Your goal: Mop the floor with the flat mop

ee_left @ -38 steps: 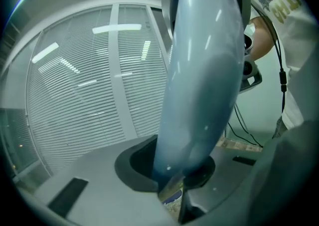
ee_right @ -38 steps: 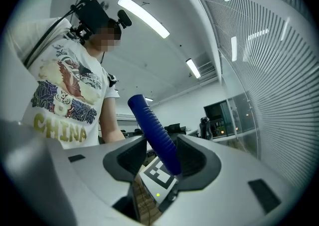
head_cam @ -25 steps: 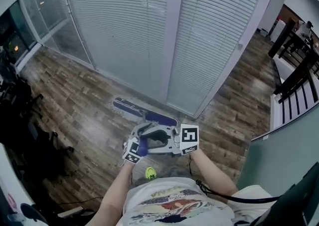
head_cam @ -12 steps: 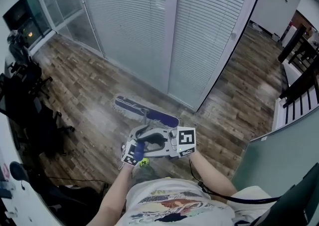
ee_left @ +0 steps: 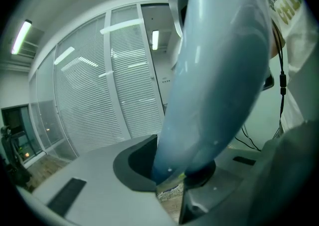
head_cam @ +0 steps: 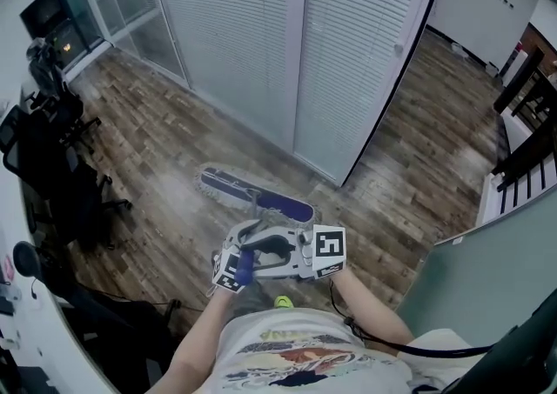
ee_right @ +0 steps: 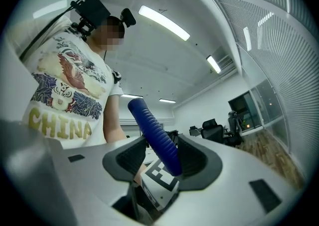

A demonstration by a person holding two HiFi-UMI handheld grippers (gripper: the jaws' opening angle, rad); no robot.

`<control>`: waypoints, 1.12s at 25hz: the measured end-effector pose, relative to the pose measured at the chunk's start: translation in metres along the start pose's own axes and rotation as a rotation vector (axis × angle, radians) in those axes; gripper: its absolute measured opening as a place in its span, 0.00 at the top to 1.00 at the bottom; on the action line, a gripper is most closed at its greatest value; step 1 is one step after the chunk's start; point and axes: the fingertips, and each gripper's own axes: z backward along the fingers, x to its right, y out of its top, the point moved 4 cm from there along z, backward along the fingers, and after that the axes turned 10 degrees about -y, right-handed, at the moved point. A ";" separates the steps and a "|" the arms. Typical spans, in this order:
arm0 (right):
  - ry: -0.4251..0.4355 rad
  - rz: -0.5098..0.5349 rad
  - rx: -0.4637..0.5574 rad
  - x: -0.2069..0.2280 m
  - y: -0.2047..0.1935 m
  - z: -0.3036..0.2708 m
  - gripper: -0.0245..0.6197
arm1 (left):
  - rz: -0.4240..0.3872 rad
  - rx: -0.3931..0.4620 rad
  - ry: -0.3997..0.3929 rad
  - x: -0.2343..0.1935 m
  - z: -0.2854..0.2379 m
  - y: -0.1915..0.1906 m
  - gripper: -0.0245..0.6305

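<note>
Flat mop [head_cam: 257, 197] rests on the wood floor [head_cam: 165, 157] by the blinds, mid-stroke I judge, with left tongs [ee_left: 174, 180] clamped on its handle [ee_right: 152, 132] and right tongs [ee_right: 167, 162] seemingly gripping it too, so next comes a steady sweep.

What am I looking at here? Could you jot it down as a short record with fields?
place: office with wood floor, blinds, dark chairs
tool: flat mop, head down on the floor near the blinds
left gripper: shut on the handle
right gripper: shut on the blue grip at the handle's end
</note>
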 end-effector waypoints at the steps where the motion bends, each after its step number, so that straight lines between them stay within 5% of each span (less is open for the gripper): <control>1: 0.004 0.000 0.001 -0.005 0.000 0.003 0.67 | -0.001 -0.007 0.005 0.005 0.001 0.004 0.89; 19: 0.003 -0.014 0.039 -0.028 0.001 0.031 0.67 | -0.005 0.004 -0.013 0.041 -0.005 0.016 0.89; 28: 0.117 -0.053 -0.020 -0.018 -0.012 0.027 0.67 | -0.022 0.040 0.012 0.036 -0.007 0.009 0.89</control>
